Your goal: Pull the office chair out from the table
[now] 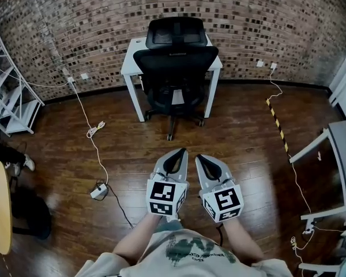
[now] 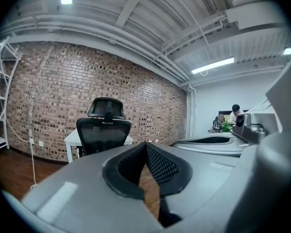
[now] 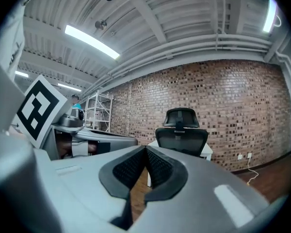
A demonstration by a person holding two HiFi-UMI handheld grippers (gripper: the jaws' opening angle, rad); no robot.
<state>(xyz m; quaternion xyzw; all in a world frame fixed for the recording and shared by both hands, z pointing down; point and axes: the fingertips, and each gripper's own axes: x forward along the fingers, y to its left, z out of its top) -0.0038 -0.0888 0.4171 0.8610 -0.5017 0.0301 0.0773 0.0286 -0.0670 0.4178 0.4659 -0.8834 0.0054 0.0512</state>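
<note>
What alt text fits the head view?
A black office chair sits pushed in at a white table by a brick wall. The left gripper and right gripper, both shut and empty, point toward it over a wood floor.

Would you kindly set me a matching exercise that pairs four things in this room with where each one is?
Things:
1 office chair
2 white table
3 striped tape
4 white shelf rack

Places:
A on the floor, right in the head view
B against the brick wall, behind the chair
C far left in the head view
D pushed in at the table

Pairs: 1-D, 2-B, 3-A, 4-C
</note>
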